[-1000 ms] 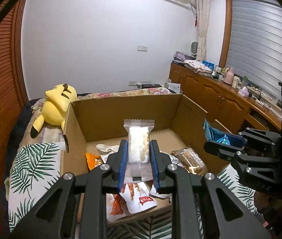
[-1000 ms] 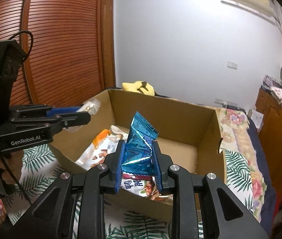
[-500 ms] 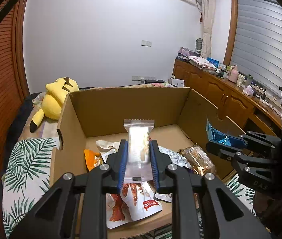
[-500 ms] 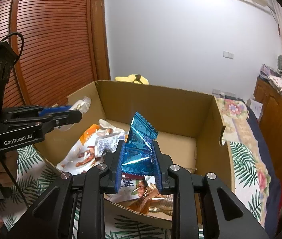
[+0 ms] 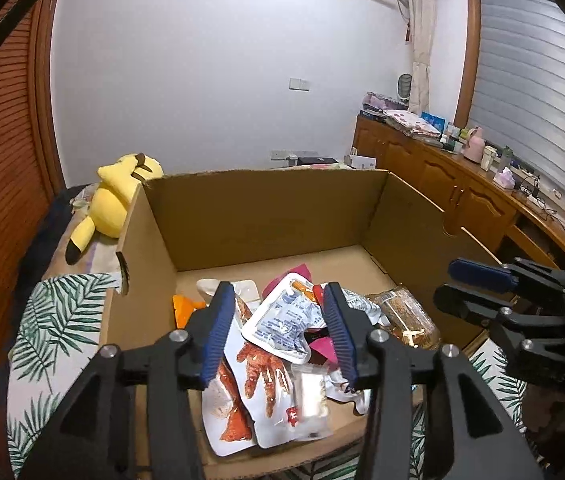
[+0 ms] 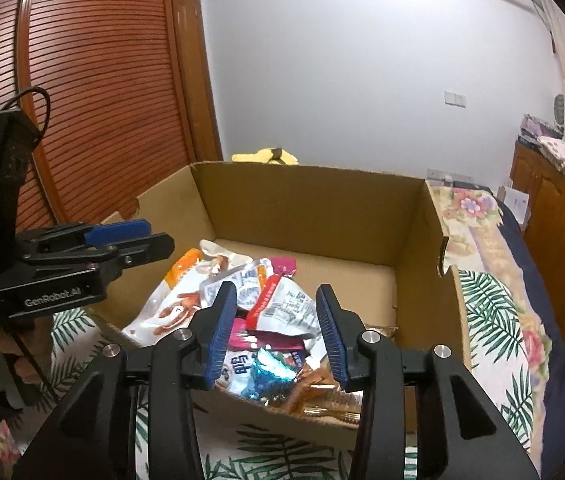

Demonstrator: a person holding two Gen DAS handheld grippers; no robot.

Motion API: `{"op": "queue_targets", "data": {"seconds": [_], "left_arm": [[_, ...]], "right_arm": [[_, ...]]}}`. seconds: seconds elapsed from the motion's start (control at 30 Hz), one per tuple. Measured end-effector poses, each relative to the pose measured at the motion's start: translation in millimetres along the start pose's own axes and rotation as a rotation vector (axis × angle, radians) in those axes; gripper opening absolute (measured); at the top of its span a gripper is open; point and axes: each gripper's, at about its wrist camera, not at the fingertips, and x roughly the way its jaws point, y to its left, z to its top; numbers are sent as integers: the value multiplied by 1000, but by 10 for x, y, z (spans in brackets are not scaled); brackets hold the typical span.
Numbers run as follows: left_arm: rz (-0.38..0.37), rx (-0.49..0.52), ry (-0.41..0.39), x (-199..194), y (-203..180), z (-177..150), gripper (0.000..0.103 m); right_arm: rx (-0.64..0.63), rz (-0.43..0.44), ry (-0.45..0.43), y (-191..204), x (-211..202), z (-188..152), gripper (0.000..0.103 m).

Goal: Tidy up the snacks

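A yellow plush toy (image 5: 116,196) lies near wooden cabinets (image 5: 448,188).

Left gripper (image 5: 278,300) jaws spread wide, right gripper (image 6: 276,304) likewise, both apparently empty, side by side

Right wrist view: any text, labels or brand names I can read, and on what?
"GenRobot.AI": white letters on the side of the left gripper.
Snack packets in the cardboard box: the white and red packet and the blue and white packet carry print and a barcode, too blurred to read.
Nothing else legible.
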Motion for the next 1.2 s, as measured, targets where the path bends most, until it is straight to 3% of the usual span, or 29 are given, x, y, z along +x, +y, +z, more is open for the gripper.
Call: {"op": "queue_targets", "data": {"seconds": [0.33, 0.47, 0.5, 0.53, 0.6, 0.73, 1.03, 1.2], "left_arm": [[13, 26, -39, -422, -147, 42, 51], [29, 32, -53, -563, -183, 16, 60], [31, 35, -56, -590, -194, 8, 67], [41, 38, -60, -633, -210, -8, 83], [56, 43, -93, -728, -228, -35, 98], [96, 44, -119, -880, -255, -75, 101], [187, 40, -92, -1170, -389, -203, 102], [188, 45, -108, -1400, -479, -274, 102]], "right_arm": [[0, -15, -40, 141, -418, -29, 45], [10, -37, -53, 181, -559, -108, 60], [12, -42, -53, 194, -583, -127, 64], [14, -48, -54, 195, -605, -141, 68], [20, -68, -64, 204, -670, -174, 88], [39, -90, -85, 179, -796, -193, 103], [75, -106, -115, 190, -1196, -230, 103], [73, -118, -159, 281, -1533, -240, 103]]}}
